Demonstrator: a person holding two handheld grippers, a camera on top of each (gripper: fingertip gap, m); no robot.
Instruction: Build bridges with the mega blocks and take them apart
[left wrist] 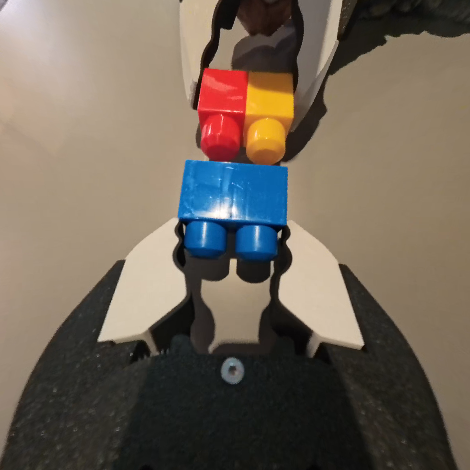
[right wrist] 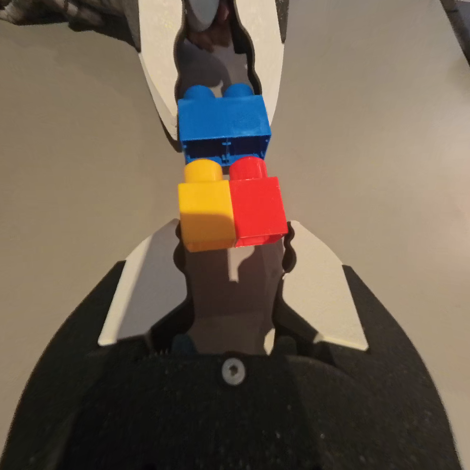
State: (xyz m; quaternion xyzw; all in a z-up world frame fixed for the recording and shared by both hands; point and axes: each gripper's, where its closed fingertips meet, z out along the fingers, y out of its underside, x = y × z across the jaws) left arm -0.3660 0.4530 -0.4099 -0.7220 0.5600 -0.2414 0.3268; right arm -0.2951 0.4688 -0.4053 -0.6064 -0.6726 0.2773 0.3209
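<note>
My left gripper (left wrist: pixel 232 223) is shut on a blue two-stud block (left wrist: pixel 234 189), gripping its sides, studs pointing back at the camera. My right gripper (right wrist: pixel 234 226) is shut on a yellow block (right wrist: pixel 204 208) and a red block (right wrist: pixel 256 206), pressed side by side. Their studs point at the hollow underside of the blue block (right wrist: pixel 223 119) and sit right at its opening. I cannot tell whether they are inside it. The red block (left wrist: pixel 221 91) and yellow block (left wrist: pixel 269 99) face me in the left wrist view, held by the right gripper (left wrist: pixel 245 101). The left gripper (right wrist: pixel 222 122) shows opposite in the right wrist view.
All blocks are held above a plain beige tabletop (left wrist: pixel 76 152). A person's dark sleeve (left wrist: pixel 407 20) lies behind the right gripper, and another sleeve (right wrist: pixel 63 15) lies behind the left gripper. A dark edge (right wrist: pixel 457 25) shows at the far right. Tip to tip, the grippers are about 9 cm apart.
</note>
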